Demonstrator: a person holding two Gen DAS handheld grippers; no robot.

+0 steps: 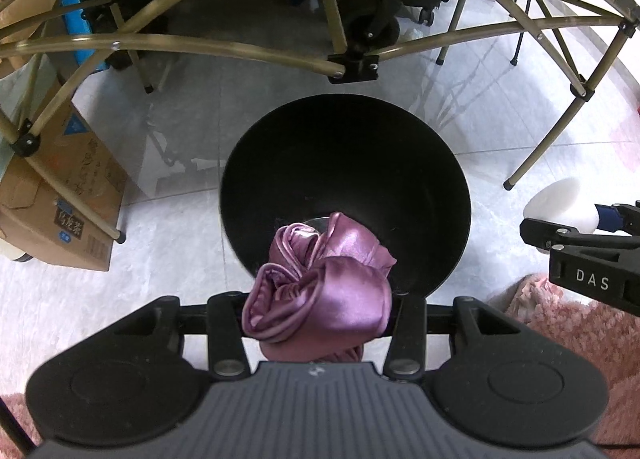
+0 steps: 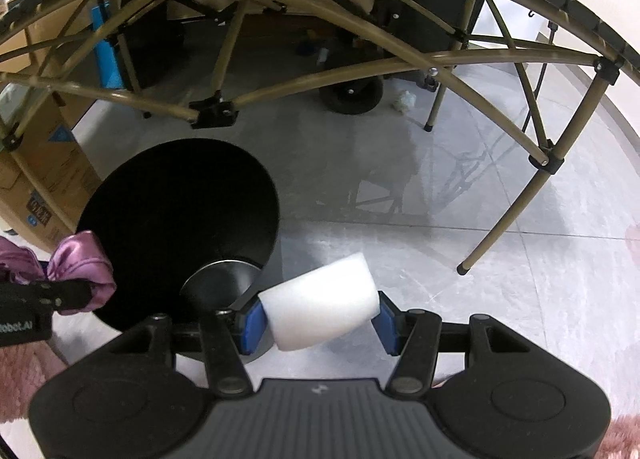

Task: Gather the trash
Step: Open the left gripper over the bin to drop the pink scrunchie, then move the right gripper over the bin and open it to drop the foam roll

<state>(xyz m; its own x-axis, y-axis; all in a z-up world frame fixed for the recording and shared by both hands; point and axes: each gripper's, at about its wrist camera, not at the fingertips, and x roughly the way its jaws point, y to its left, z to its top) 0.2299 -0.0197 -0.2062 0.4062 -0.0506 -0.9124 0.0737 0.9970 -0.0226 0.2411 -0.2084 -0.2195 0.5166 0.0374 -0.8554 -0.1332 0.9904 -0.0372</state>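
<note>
My left gripper [image 1: 318, 311] is shut on a crumpled purple satin cloth [image 1: 320, 291], held over the near rim of a black round trash bin [image 1: 344, 163] on the floor. My right gripper [image 2: 322, 319] is shut on a white foam block [image 2: 324, 303] between its blue pads [image 2: 252, 323], just right of the bin [image 2: 176, 211]. In the left wrist view the foam block [image 1: 560, 203] and right gripper [image 1: 592, 255] show at the right edge. In the right wrist view the cloth [image 2: 76, 271] shows at the left.
A folding table's tan metal frame [image 1: 224, 47] arches over the bin, with legs [image 2: 504, 215] standing on the grey tile floor. Cardboard boxes [image 1: 68, 195] stand at the left. A pink rug [image 1: 580, 339] lies near me. A crumpled white scrap [image 2: 404, 101] lies under the table.
</note>
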